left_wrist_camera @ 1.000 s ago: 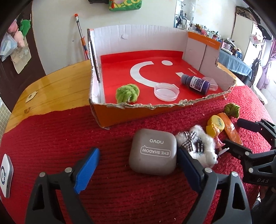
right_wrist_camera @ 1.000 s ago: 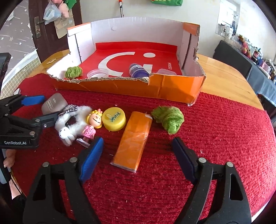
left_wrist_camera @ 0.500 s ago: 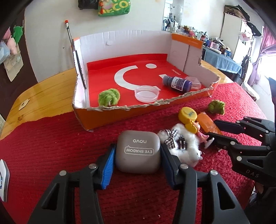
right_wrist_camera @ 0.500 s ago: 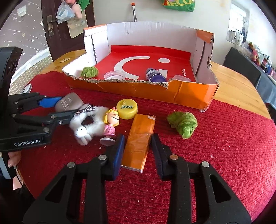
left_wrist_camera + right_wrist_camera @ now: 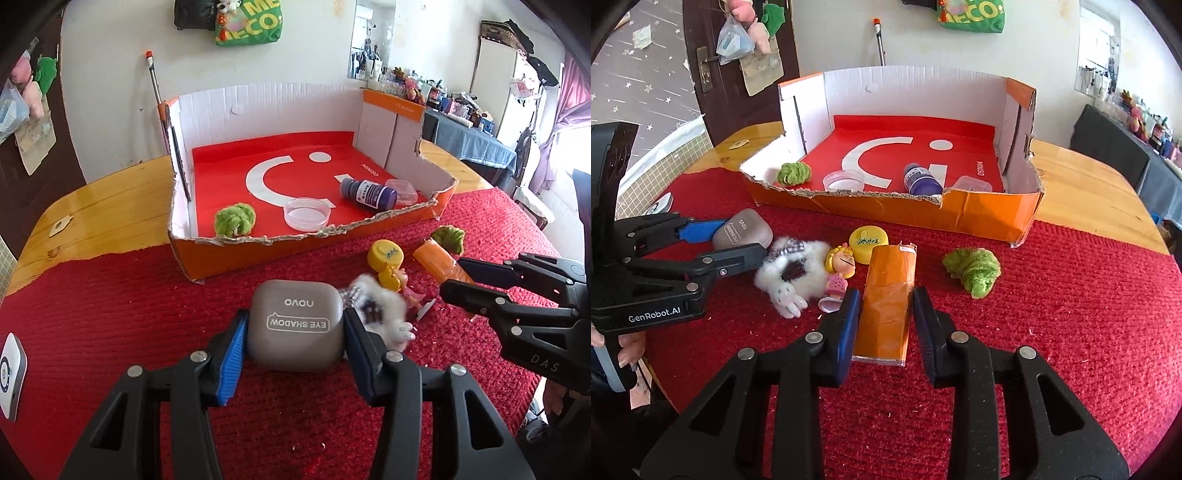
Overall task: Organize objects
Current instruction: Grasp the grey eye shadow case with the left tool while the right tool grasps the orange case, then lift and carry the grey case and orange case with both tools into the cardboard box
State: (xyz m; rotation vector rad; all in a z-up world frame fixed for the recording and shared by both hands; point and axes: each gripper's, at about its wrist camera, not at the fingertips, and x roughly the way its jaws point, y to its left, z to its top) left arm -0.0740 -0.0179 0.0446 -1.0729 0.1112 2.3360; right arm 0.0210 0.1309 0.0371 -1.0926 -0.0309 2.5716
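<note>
A grey eye shadow case (image 5: 295,321) lies on the red cloth, and my left gripper (image 5: 295,326) is shut on it, with a blue pad pressed to each side. In the right wrist view my right gripper (image 5: 886,299) is shut on the long orange packet (image 5: 890,277), gripping its near half. Between the two lie a white fluffy bunny (image 5: 792,273), a small doll (image 5: 840,267) and a yellow cap (image 5: 868,240). Each gripper shows in the other's view: the left gripper (image 5: 738,240) at the left, the right gripper (image 5: 458,277) at the right.
An open orange cardboard box (image 5: 310,251) stands behind, holding a green fuzzy ball (image 5: 235,219), a clear dish (image 5: 306,213), a purple bottle (image 5: 367,192) and a clear lid (image 5: 402,187). Another green fuzzy ball (image 5: 973,271) lies right of the packet. A white device (image 5: 11,373) sits at the cloth's left edge.
Both grippers stood wide open over their objects. The left has since closed on the grey case and the right on the orange packet. Both views have drawn closer to the box.
</note>
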